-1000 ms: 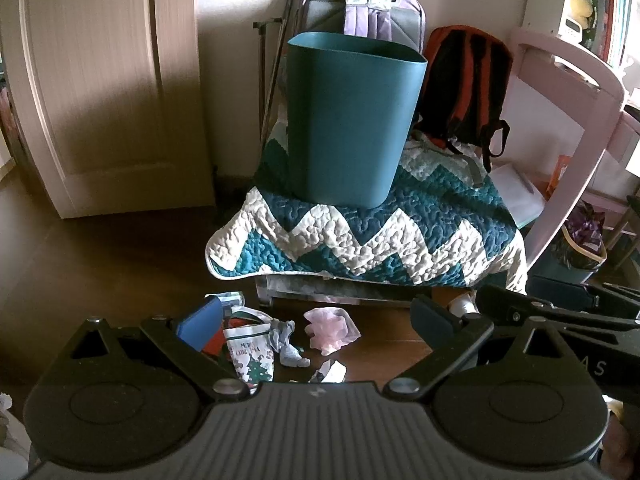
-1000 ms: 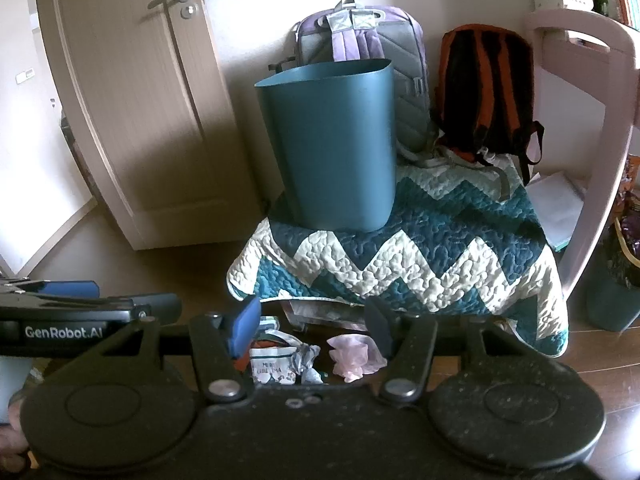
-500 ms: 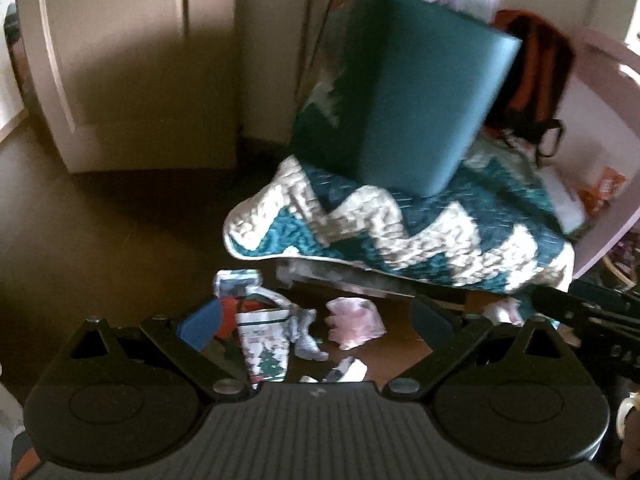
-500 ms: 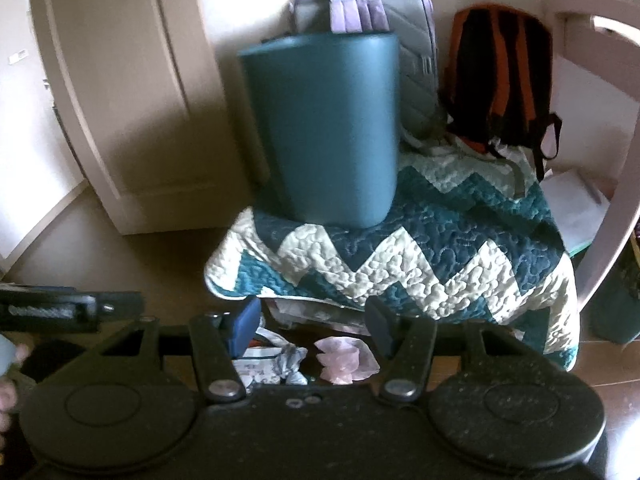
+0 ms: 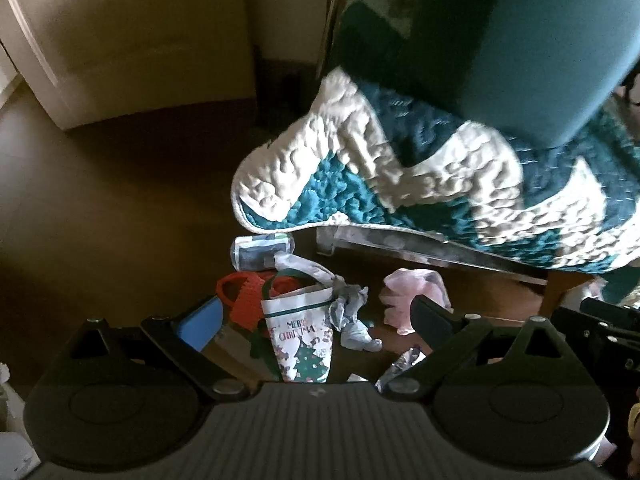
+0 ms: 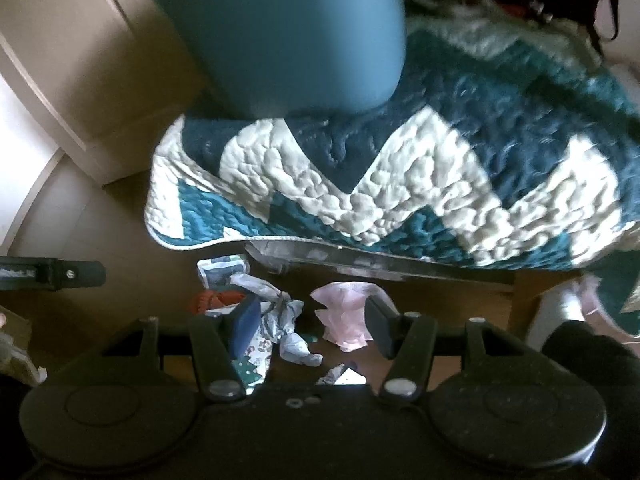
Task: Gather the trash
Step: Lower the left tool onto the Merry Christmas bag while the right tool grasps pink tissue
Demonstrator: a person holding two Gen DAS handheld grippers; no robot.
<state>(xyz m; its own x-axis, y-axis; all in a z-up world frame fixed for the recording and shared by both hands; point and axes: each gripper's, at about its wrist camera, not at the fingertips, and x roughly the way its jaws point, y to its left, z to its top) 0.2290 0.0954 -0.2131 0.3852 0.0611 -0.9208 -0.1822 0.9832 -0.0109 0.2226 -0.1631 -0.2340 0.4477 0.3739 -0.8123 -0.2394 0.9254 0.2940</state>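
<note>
The left gripper [image 5: 316, 318] is held spread wide, empty, above floor litter. Ordered left to right are found: a red knitted piece [image 5: 240, 300], a printed paper gift bag [image 5: 300, 340], crumpled grey paper [image 5: 352, 320], and a pink crinkled wad [image 5: 412, 300]. The right gripper [image 6: 310, 320] is likewise spread, touching nothing. A smooth teal bin [image 6: 288, 36] is seated on the quilted zigzag blanket [image 6: 400, 184].

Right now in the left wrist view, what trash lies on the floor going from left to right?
Red knitted bag → Merry Christmas paper bag → crumpled grey paper → crumpled pink tissue.
</note>
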